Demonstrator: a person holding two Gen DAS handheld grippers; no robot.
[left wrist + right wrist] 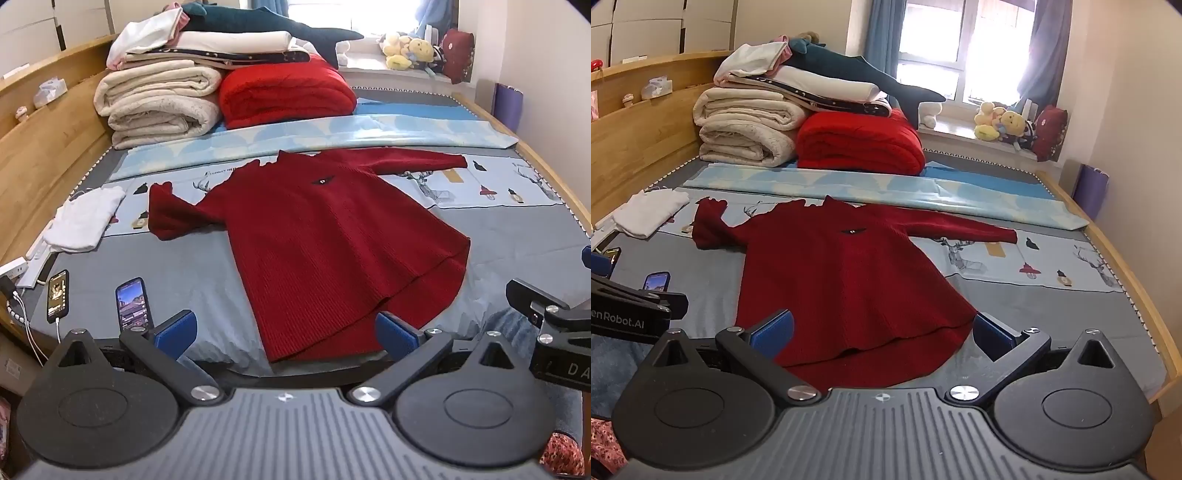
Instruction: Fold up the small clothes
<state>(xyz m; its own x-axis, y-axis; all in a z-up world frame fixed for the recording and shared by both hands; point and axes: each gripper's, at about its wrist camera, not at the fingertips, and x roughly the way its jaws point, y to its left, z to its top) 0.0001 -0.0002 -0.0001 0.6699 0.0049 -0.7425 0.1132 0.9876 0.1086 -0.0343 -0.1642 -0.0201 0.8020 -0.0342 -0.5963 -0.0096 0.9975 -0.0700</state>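
Note:
A dark red knitted sweater (325, 240) (846, 288) lies flat on the bed, front up, with both sleeves spread to the sides. Its left sleeve end is bunched up; the right sleeve lies straight. My left gripper (286, 330) hovers open over the near hem, its blue pads wide apart and holding nothing. My right gripper (882, 332) also stands open above the hem's near edge, empty. The right gripper's body shows at the right edge of the left wrist view, and the left gripper's body shows at the left edge of the right wrist view.
A small white garment (86, 221) (650, 212) lies at the bed's left side. Two phones (133, 302) lie near the front left, one on a cable. Folded blankets (162, 103), a red quilt (288, 92) and a plush shark are stacked at the headboard.

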